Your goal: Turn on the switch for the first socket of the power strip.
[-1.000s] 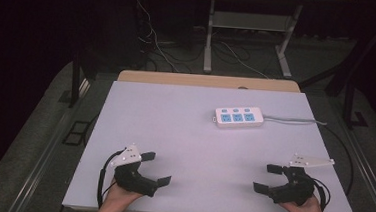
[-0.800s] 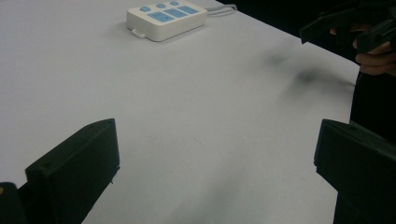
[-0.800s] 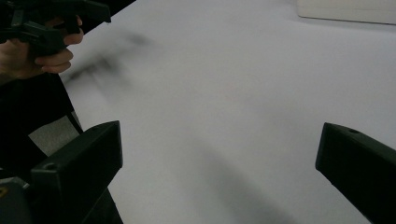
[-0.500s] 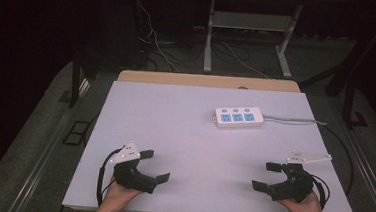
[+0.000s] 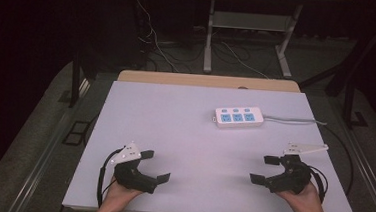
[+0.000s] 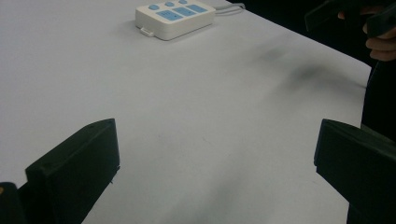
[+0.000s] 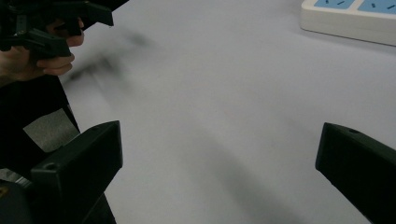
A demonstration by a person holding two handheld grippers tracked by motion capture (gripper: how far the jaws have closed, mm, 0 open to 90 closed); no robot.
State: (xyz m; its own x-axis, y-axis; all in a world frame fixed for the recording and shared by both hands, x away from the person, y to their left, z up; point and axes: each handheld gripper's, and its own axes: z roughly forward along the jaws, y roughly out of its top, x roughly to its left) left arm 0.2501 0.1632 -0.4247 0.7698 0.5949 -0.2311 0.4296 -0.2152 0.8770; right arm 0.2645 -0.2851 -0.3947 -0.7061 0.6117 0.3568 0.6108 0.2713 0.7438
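Observation:
A white power strip (image 5: 239, 117) with blue sockets lies flat on the white table (image 5: 174, 125), right of centre and towards the far side. My left gripper (image 5: 155, 166) is open near the front left edge, held in a hand, with nothing between its jaws. My right gripper (image 5: 263, 170) is open near the front right edge, also empty. In the left gripper view the power strip (image 6: 175, 18) is far ahead of the open gripper (image 6: 215, 172). In the right gripper view the power strip (image 7: 355, 16) sits at the top right, beyond the open gripper (image 7: 215, 172).
The strip's grey cable (image 5: 295, 121) runs right, off the table's side. A wooden strip (image 5: 208, 81) borders the far edge. Behind the table stand a metal desk frame (image 5: 211, 32) and loose floor cables (image 5: 155, 38). The other hand's gripper (image 6: 355, 14) (image 7: 51, 23) appears in each gripper view.

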